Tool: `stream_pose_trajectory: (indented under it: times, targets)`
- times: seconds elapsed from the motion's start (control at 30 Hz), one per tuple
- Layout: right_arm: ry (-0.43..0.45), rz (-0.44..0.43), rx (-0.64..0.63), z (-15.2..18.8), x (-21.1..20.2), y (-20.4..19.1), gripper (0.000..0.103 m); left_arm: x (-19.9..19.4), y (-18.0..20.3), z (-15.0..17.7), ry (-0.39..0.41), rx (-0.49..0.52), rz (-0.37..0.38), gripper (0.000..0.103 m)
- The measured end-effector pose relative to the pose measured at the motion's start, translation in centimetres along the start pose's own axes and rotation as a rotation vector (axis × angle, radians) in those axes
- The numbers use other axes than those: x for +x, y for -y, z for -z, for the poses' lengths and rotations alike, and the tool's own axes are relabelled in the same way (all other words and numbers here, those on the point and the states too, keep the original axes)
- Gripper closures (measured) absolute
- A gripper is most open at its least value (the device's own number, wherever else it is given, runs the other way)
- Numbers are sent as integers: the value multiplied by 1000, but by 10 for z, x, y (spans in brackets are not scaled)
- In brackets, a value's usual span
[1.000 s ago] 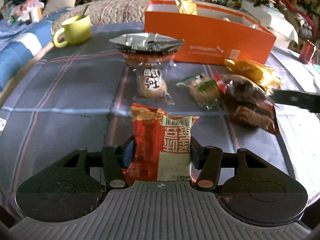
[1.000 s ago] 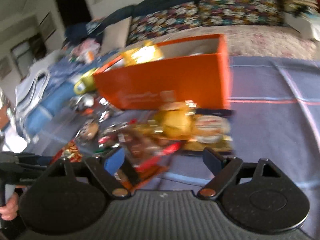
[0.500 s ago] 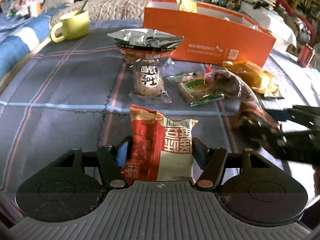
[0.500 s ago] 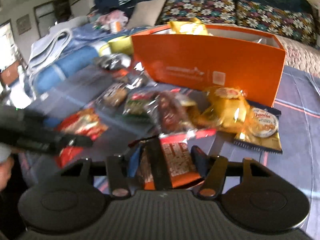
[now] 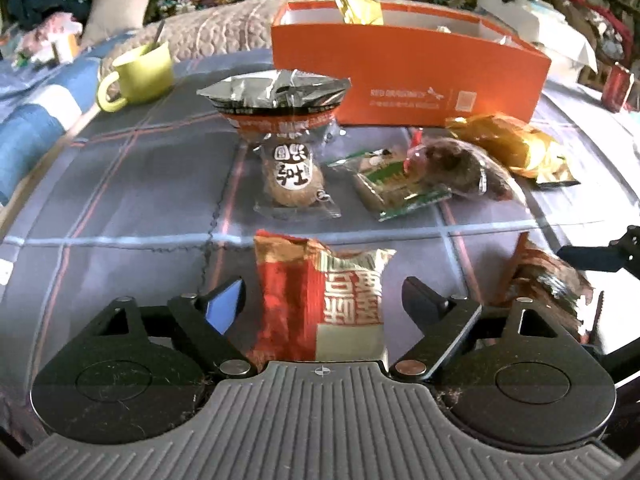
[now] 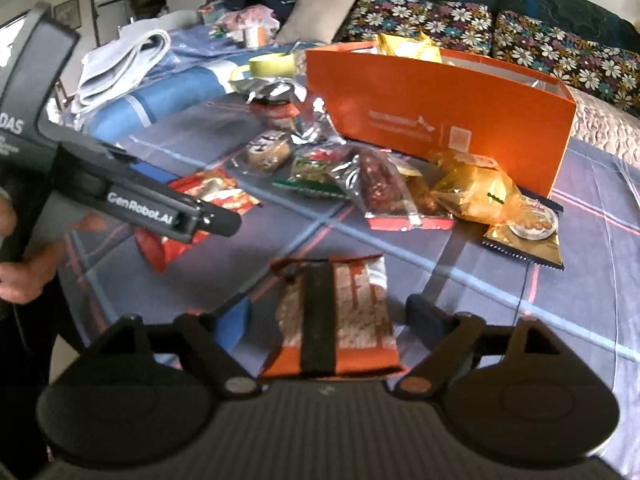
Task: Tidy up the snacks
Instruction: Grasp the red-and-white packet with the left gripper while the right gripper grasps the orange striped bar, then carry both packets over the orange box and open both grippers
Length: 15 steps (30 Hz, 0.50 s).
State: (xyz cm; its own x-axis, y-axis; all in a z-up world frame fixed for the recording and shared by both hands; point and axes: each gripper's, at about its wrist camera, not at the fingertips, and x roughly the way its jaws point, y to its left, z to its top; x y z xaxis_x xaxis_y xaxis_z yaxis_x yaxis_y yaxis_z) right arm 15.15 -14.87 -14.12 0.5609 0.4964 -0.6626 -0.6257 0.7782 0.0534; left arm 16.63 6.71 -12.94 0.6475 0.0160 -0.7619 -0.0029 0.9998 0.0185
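A red and cream snack packet [image 5: 320, 300] lies on the cloth between the fingers of my left gripper [image 5: 324, 292]. The jaws are opening and a gap shows on each side of the packet. In the right wrist view a brown and orange packet [image 6: 336, 312] with a dark strip lies flat between the fingers of my right gripper [image 6: 330, 310]. Those jaws are opening too, and the pads stand clear of it. The orange box [image 5: 404, 80] stands at the back with a yellow wrapper poking out.
Loose snacks sit before the box: a silver-topped bag [image 5: 280, 96], a round pastry [image 5: 292, 176], a green packet [image 5: 400, 188], a dark red packet [image 5: 460, 168] and yellow packets [image 5: 508, 144]. A green mug [image 5: 140, 76] stands back left. A hand [image 6: 24, 268] holds the left gripper.
The left jaws have spread off the red packet. The right gripper closed on the brown and orange packet, brought it toward the front of the table, then spread its jaws again.
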Motion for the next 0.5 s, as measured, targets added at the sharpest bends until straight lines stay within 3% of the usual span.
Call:
stream_pose_trajectory:
  times: [0.13,0.17,0.2,0.23,0.5]
  targets:
    - [9,22,-32,1,1,-2,21,4,-5,2,-7,-24,14,59]
    - [15,32,-31,1,0,-1,24,4,-4,2,-2,-21,13,68]
    - [22,55,-29,2,-2,2,37,2,-4,2,2,-21,18,79]
    - [28,71,-13,2,-4,6,51,1,-2,1,2,-18,21,81]
    - [38,199,108,13,-18,44,53,-5,17,6,-4,11,69,82]
